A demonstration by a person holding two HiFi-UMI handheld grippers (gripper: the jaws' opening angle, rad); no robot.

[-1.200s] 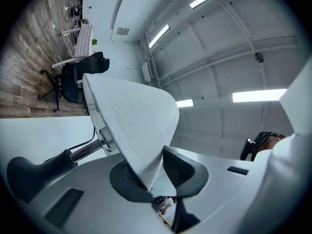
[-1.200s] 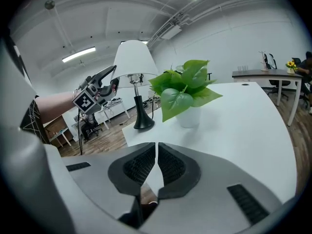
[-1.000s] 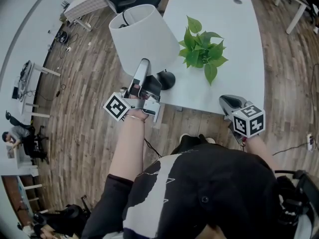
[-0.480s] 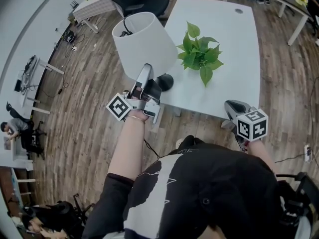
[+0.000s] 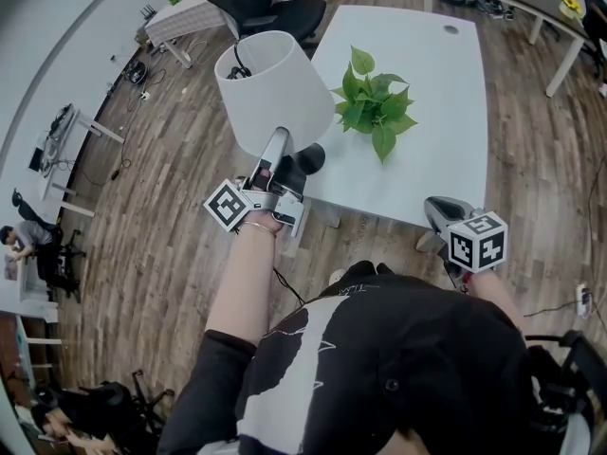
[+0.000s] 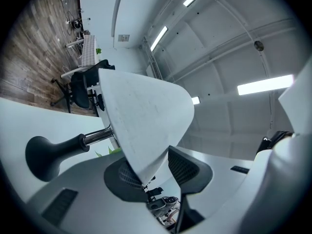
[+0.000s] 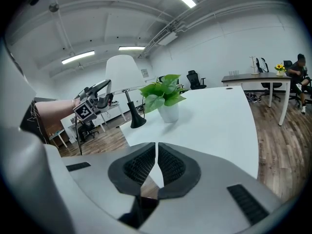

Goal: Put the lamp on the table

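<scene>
1. The lamp (image 5: 273, 93) stands upright on the counter (image 5: 446, 112). Its black base (image 5: 310, 155) sits at the corner just ahead of the left gripper (image 5: 274, 148), so I judge the placing done or all but done.
2. The left gripper's fingers are spreading. The lower rim of the white shade (image 6: 146, 116) lies between them, but one pad stands clear of it. This reads as a release, not a hold.
3. The thin rim is probably what sits between the fingers because it is an edge they can close on. The base now carries the weight on the counter.
4. The right gripper (image 7: 157, 160) has its fingers pressed together on nothing and hangs off the counter's near edge, likely because one gripper is enough for this job. A potted plant (image 7: 163, 94) stands beyond those fingers, and the lamp is farther off to their left.
5. The base sits close to the corner. If a finger catches the rim while pulling away, the lamp could tip.
</scene>
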